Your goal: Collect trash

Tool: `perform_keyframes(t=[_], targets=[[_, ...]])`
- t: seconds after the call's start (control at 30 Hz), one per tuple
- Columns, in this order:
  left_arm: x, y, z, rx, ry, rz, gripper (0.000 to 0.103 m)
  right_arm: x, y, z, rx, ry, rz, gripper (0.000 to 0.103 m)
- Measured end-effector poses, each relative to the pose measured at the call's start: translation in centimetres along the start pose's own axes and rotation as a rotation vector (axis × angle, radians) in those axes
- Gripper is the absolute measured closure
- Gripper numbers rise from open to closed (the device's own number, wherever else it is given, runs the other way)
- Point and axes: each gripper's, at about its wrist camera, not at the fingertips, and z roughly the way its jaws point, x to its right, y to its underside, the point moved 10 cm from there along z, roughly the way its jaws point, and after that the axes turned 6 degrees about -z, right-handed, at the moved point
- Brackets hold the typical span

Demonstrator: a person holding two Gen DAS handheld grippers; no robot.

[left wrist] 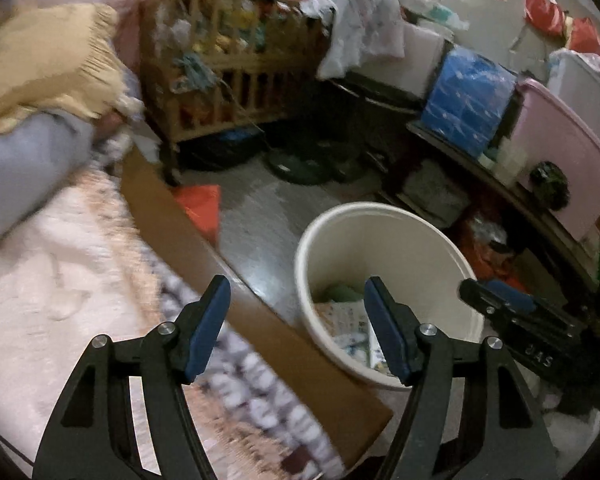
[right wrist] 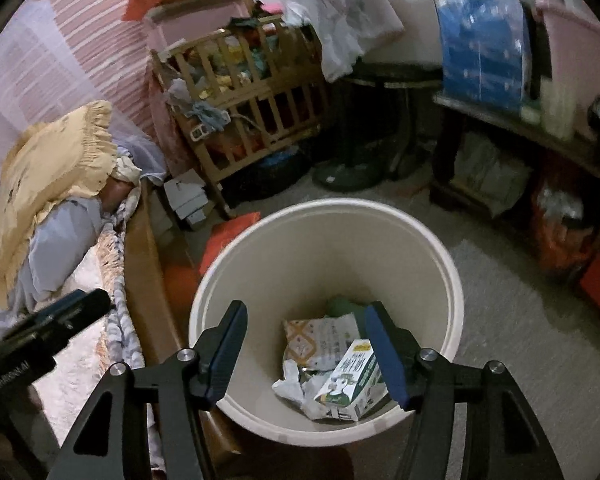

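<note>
Right wrist: both tongs (right wrist: 306, 350) apart, empty, above bin (right wrist: 236, 256) rim (bed edge (right wrist: 148, 256) beside).

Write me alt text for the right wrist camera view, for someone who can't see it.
The right gripper hangs open and empty over a cream bucket on the floor, which holds a green-and-white carton, a printed packet and crumpled paper. A bed with a yellow pillow lies left, and a wooden crib stands behind.
</note>
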Motion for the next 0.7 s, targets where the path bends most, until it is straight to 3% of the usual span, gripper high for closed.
perform_keyframes(t=[0.07, 0.27, 0.7], targets=[[-0.8, -0.2, -1.4, 0.034, -0.042, 0.007, 0.035, -0.8, -0.4, -1.3, 0.038, 0.015, -0.022, 0.044], [-1.8, -0.8, -6.2, 0.156, -0.064, 0.022, 0.035, -3.4, -2.4, -5.5, 0.157, 0.067, -0.087, 0.044], [-3.1, -1.8, -12.0, 0.291, -0.073, 0.012, 0.035, -7.8, -4.7, -11.9, 0.305, 0.075, -0.153, 0.036]])
